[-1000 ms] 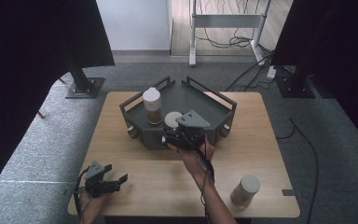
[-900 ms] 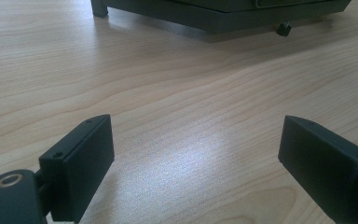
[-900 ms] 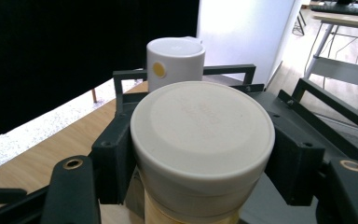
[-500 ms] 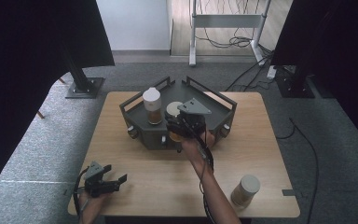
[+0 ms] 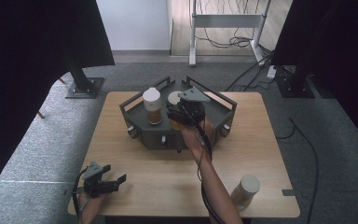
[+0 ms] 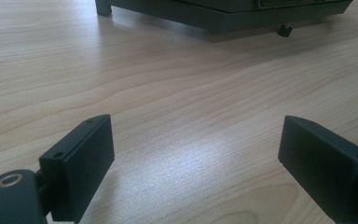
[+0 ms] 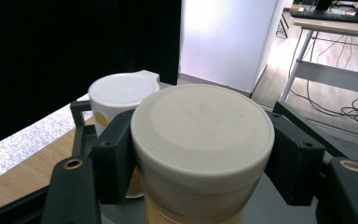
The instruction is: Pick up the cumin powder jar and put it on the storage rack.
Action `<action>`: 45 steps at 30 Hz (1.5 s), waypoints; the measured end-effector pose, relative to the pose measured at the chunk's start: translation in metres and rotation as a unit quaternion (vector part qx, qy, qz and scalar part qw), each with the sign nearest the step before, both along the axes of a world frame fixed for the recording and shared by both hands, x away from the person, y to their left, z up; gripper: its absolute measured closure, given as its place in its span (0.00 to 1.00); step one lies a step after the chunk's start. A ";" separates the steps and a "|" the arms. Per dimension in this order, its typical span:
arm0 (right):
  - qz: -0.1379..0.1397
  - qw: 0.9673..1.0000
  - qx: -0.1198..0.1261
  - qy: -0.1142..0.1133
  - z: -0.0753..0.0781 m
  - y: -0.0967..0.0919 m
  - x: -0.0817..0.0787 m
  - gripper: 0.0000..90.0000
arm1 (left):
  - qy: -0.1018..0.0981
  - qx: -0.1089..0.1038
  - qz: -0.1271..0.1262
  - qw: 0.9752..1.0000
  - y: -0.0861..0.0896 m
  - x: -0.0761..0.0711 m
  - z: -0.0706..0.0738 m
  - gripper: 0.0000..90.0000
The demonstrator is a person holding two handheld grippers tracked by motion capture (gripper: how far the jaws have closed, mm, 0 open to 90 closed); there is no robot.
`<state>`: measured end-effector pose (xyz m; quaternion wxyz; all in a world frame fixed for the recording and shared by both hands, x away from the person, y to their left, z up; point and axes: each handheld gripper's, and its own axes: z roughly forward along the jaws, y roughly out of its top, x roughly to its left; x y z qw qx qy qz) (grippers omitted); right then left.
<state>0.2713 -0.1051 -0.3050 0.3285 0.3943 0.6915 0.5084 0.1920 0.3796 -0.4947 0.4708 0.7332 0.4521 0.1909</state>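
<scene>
My right gripper (image 5: 177, 112) is shut on a jar with a cream lid (image 5: 174, 99) and holds it over the dark six-sided tray (image 5: 224, 109). In the right gripper view the jaws press on both sides of that jar (image 7: 202, 122). Just behind it a second jar with a white lid (image 7: 120, 95) stands in the tray, also seen from above (image 5: 152, 105). My left gripper (image 5: 115, 180) rests near the table's front left corner. Its jaws stand wide open over bare wood (image 6: 196, 158), with nothing between them.
A third cream-lidded jar (image 5: 245, 190) stands on the wooden table (image 5: 140, 168) at the front right. The tray's raised rails (image 7: 78, 113) rim its edges, and its base (image 6: 223, 11) lies ahead of my left gripper. Dark curtains and cables surround the table.
My right gripper has carried the cream-lidded jar away from the person, from the tray's near edge to farther in over the tray. The left gripper has stayed put.
</scene>
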 end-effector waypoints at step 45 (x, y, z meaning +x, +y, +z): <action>-0.027 1.000 -0.005 -0.005 -0.030 0.006 0.028 0.36 | -0.003 0.004 -0.002 1.000 0.000 -0.002 0.000 0.12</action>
